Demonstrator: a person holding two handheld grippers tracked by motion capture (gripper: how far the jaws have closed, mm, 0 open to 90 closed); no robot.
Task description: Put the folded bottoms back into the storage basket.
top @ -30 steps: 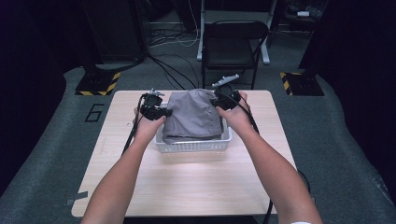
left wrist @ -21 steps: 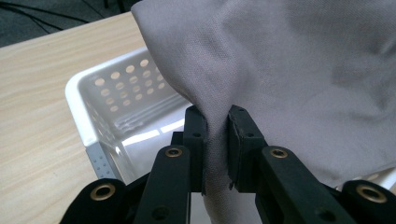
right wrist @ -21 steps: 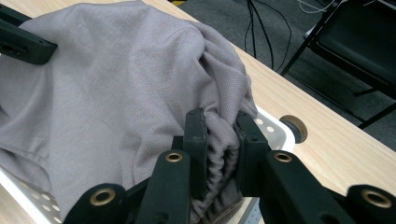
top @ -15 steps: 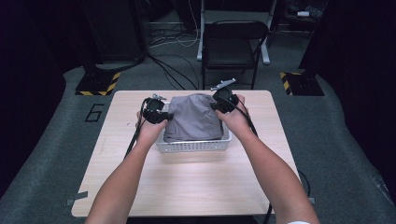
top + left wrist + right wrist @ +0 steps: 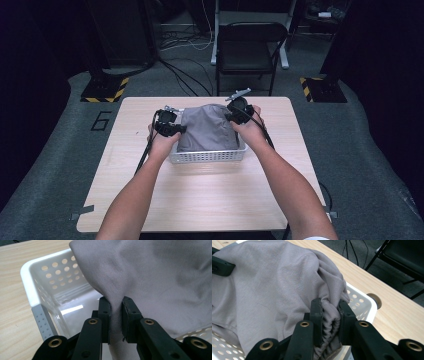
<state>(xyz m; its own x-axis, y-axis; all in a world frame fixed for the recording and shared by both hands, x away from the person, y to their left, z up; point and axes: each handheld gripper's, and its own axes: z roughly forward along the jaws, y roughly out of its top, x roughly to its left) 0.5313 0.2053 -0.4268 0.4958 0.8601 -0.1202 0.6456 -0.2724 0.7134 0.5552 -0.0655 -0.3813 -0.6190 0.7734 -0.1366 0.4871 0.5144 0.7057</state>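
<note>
A grey cloth (image 5: 207, 129) lies over a white perforated basket (image 5: 207, 156) in the middle of the wooden table. My left gripper (image 5: 172, 129) is at the cloth's left edge, shut on a fold of the grey cloth (image 5: 130, 277) above the basket's near wall (image 5: 37, 285). My right gripper (image 5: 235, 112) is at the cloth's right edge, its jaws shut on a bunched fold of the cloth (image 5: 274, 290), with the basket rim (image 5: 362, 302) just beyond. Both hands hold the cloth low, partly inside the basket.
The table (image 5: 210, 195) has bare wood in front of the basket and on both sides. A black folding chair (image 5: 247, 50) stands behind the far edge. Cables trail from both grippers across the table. A round hole (image 5: 375, 298) is in the tabletop.
Both grippers have sunk with the cloth, so it now sits lower in the basket and covers less of the front wall.
</note>
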